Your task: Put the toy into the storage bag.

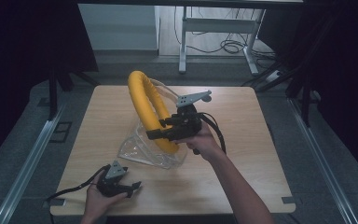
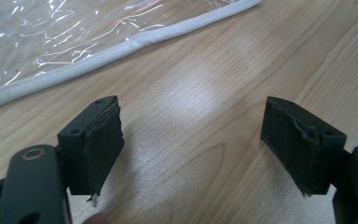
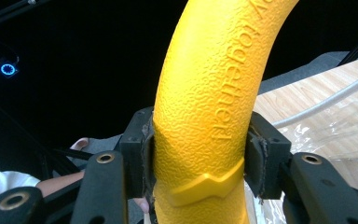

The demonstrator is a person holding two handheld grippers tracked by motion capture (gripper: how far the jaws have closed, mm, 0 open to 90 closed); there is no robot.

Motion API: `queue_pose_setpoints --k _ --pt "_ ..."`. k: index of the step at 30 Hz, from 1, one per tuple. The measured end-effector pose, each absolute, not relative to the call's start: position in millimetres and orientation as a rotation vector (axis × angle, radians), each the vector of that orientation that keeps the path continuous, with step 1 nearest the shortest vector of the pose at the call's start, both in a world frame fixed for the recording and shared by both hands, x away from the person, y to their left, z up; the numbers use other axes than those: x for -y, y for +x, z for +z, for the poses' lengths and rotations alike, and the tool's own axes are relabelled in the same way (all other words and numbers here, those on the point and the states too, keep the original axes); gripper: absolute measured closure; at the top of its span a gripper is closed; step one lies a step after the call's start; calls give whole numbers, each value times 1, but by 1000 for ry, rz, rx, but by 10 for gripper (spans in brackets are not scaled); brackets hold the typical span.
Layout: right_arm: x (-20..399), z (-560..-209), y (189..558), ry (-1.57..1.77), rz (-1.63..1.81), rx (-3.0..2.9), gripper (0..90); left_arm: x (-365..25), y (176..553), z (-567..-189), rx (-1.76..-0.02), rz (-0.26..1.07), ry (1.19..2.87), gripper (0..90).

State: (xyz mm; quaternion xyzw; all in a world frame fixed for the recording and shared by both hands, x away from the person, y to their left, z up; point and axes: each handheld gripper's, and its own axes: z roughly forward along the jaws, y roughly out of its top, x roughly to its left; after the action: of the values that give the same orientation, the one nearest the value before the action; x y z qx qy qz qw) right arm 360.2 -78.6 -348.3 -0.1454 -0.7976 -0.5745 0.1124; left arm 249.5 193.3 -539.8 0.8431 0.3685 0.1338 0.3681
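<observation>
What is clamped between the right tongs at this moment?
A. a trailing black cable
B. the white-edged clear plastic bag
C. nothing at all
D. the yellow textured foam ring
D: in the right gripper view the right tongs press their pads on both sides of the yellow textured foam ring, which the high view shows raised upright above the clear plastic bag.

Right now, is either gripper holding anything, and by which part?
The right gripper is shut on the yellow ring, clamping its lower tube beside a raised band. The left gripper is open over bare table, holding nothing.
</observation>
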Motion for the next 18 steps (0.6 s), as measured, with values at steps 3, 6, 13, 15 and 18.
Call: queue_pose_setpoints --k 3,6,13,15,18 --pt "79 -352 363 -440 -1672 2335 503 -193 249 -540 -946 343 2165 207" --pt "79 -356 366 -448 -1662 2332 501 -193 249 -540 -946 343 2164 207" --pt "80 -372 376 -535 -1602 2404 482 -193 250 -540 -945 341 2168 207" --pt "82 -374 379 -566 -1616 2383 480 -193 250 -541 -945 341 2168 207" --pt "82 -375 380 -559 -1620 2388 473 -193 250 -540 -945 342 2168 207"
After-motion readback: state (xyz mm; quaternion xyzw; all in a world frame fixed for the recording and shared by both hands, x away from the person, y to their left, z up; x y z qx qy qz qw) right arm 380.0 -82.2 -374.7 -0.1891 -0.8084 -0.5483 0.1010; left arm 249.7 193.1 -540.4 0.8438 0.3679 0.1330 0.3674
